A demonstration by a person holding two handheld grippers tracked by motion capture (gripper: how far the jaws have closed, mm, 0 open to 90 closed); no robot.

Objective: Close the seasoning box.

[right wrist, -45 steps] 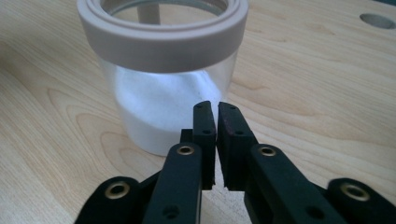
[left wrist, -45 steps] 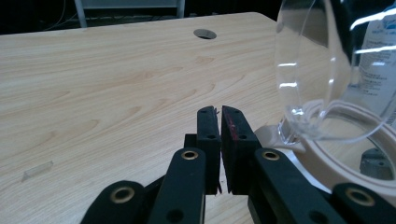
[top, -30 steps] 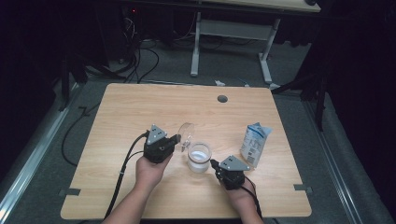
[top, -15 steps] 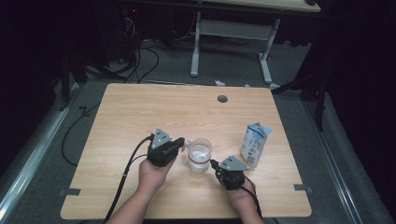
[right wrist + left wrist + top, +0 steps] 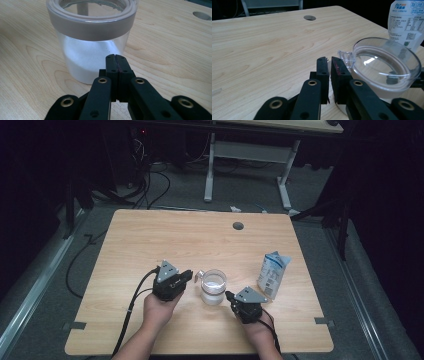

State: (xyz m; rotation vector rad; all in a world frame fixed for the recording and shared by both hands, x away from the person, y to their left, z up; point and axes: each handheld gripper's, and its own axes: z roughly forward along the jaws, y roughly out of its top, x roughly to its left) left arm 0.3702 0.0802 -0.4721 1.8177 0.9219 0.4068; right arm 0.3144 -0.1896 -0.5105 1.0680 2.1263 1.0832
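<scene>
Left hand-held gripper point(image 5: 329, 62), jaws just having been opening to a narrow gap, is holding nothing beside the clear lidded plastic jar point(image 5: 384, 67); right hand-held gripper point(image 5: 116, 58), jaws pressed together, is pointing at the jar.

The pouch point(image 5: 406, 22) is cut off by the top and right edges in the left gripper view, and the jar point(image 5: 384, 67) hides its base; its small print is unreadable.

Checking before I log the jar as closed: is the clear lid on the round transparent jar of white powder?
Yes, the clear lid sits flat across the mouth of the transparent jar.
</scene>
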